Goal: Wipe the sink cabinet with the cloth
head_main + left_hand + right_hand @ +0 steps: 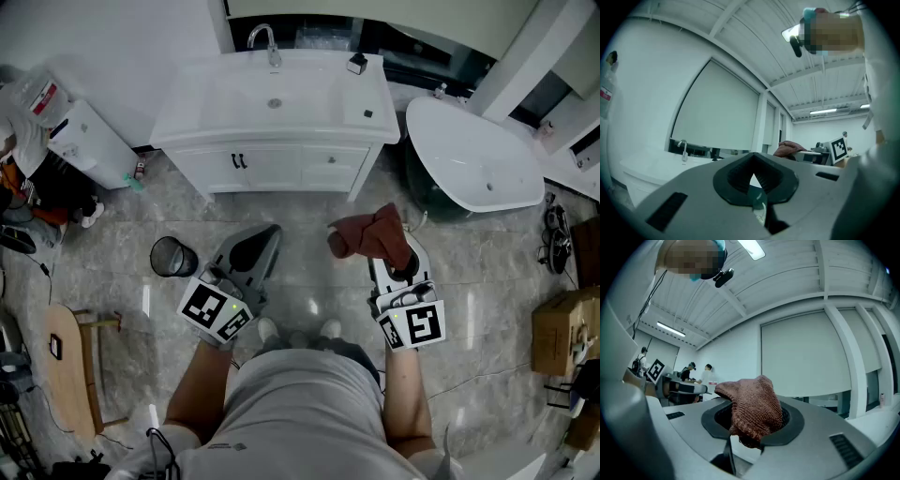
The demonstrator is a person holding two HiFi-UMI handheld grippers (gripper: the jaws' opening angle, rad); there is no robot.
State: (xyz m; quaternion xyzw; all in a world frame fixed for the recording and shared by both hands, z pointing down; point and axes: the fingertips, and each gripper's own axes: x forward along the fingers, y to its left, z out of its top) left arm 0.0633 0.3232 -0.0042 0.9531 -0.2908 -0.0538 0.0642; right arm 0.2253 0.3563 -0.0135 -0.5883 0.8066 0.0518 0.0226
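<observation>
- While the cloth (pixel 368 234) is held well short of the sink cabinet (pixel 281 164), the step in hand looks like carrying it there. I judge the right gripper (pixel 386 255) should go forward to the cabinet's white top or front.
- Its fingers (pixel 813 427) are clamped on the cloth. A firm grip, with the loose bunched end pressed flat on the surface, would give a broad wiping face.
- The left gripper (pixel 265 236) has its fingers closed on nothing and hangs beside the right one. It is best kept clear of the tap (pixel 266 39).
- The cloth is reddish-brown and coarsely knitted, crumpled into a lump that spills over the fingertips.
- The cabinet is white, with two dark handles (pixel 239 161) on its front and a basin in its top.
</observation>
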